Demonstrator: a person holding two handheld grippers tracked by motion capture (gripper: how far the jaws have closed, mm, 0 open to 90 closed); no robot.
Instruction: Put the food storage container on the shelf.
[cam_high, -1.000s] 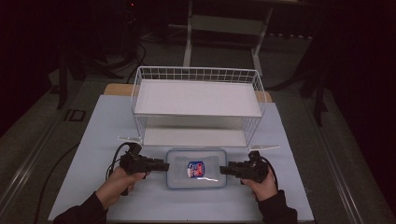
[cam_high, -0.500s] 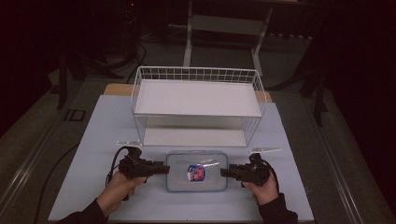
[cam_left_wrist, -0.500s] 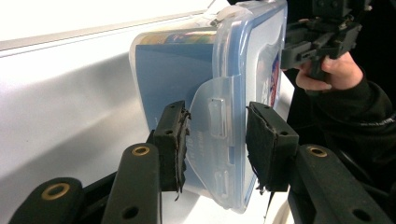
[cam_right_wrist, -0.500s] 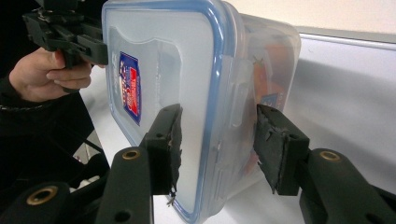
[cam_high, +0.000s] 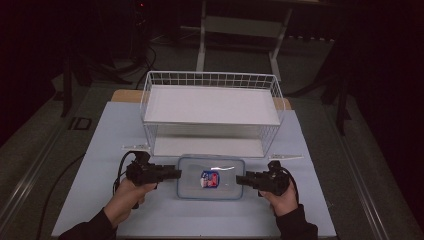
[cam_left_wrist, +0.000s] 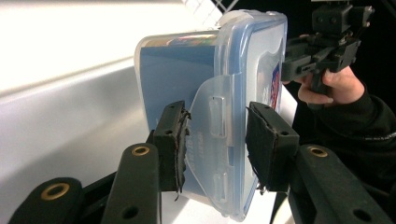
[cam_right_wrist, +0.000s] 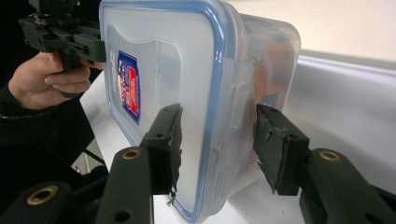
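A clear lidded container (cam_high: 220, 172) with a blue rim and a red-and-blue sticker (cam_high: 209, 179) lies flat on the table just in front of me. My left gripper (cam_high: 179, 174) is at its left end. In the left gripper view the open jaws of my left gripper (cam_left_wrist: 215, 140) straddle the end latch flap (cam_left_wrist: 212, 116). My right gripper (cam_high: 238, 179) is at the right end, and in the right gripper view its open jaws (cam_right_wrist: 215, 140) stand either side of the lid rim and latch (cam_right_wrist: 240, 93). Something orange and blue shows inside the container (cam_right_wrist: 266, 74).
A white wire basket shelf (cam_high: 210, 75) stands close behind the container, with a white board on top and a low shelf space below. The pale blue mat (cam_high: 100, 150) covers the table. Two thin white strips (cam_high: 285, 158) lie beside the basket's feet.
Both grippers keep their places at the container's two ends; the hands shift only slightly. The container has not moved.
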